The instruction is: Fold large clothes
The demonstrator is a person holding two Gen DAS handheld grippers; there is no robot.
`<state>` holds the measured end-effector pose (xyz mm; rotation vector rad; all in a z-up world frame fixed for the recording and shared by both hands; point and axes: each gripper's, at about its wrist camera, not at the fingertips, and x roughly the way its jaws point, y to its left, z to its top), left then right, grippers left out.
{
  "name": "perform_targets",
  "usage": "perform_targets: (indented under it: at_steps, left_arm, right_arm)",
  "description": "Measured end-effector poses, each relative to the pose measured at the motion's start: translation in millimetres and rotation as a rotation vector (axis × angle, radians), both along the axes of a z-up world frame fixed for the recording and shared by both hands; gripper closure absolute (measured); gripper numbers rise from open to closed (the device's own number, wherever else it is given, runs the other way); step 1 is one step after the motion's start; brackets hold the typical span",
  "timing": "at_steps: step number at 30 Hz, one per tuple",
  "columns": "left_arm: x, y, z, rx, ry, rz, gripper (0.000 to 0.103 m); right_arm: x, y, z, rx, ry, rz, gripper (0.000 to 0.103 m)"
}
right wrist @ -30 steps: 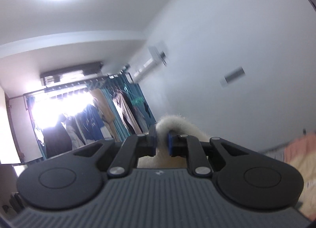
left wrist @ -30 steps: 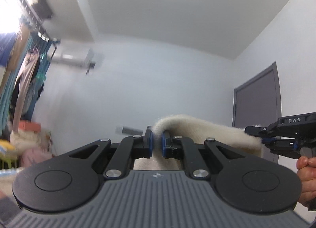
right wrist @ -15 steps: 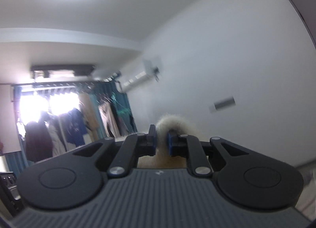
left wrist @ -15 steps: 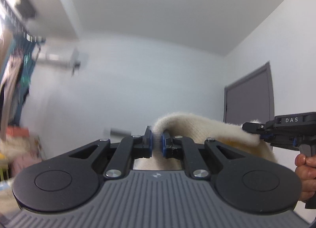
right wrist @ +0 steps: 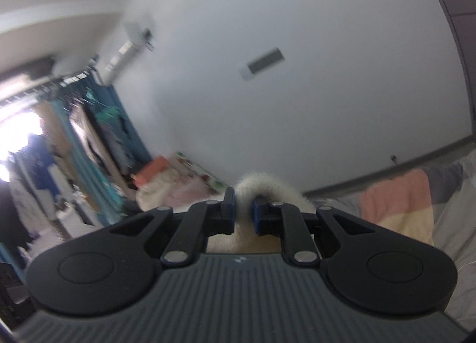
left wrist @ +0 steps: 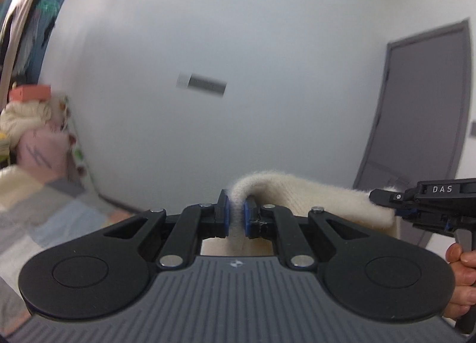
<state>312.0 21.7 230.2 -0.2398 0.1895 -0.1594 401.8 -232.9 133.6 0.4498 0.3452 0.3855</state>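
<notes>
The cream fuzzy knit garment (left wrist: 300, 194) hung at lower centre of the left wrist view, its top edge running toward the frame's right. The left gripper (left wrist: 236, 216) pinched one end between blue pads; the right gripper (right wrist: 243, 213) pinched the other end. Both lay equally near. A grey door (left wrist: 422, 111) stood behind.

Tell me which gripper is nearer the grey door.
Right. In the left wrist view the right gripper sits in front of the grey door, while the left gripper is further left; both clamp the cream garment.
</notes>
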Motion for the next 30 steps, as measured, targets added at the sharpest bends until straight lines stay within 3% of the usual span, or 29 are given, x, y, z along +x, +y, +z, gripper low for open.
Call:
perform_targets:
  at_steps: [9,15,19,22,26,28,30]
  left_arm:
    - [167,3,-172,-0.039,0.204,-0.014,0.092]
    - [256,-8,-267,0.001,0.333,-0.04,0.092]
    - [302,-15,-320,0.027,0.427,-0.057,0.092]
    - [337,1,-360,0.019,0.484,-0.068,0.092]
    - [345,9,-371,-0.038,0.509,-0.076,0.087]
    - [325,8,-347,-0.092,0.518,-0.094,0.081]
    - [314,7,-333,-0.095,0.509,-0.106,0.068]
  right_arm:
    - [121,15,-141,-0.091,0.092,-0.058,0.088]
    - [175,23,-220,-0.156,0.206,-0.103,0.088]
    - [189,26,-266,-0.204,0.314,-0.124,0.088]
    - [189,27,-289,-0.216,0.358,-0.113,0.087]
    - [175,21,-287,-0.167,0.341,-0.105,0.086]
    - [168,12,-283,-0.131,0.357,-0.116,0.082]
    - [160,10,-280,-0.109,0.358,-0.121,0.057]
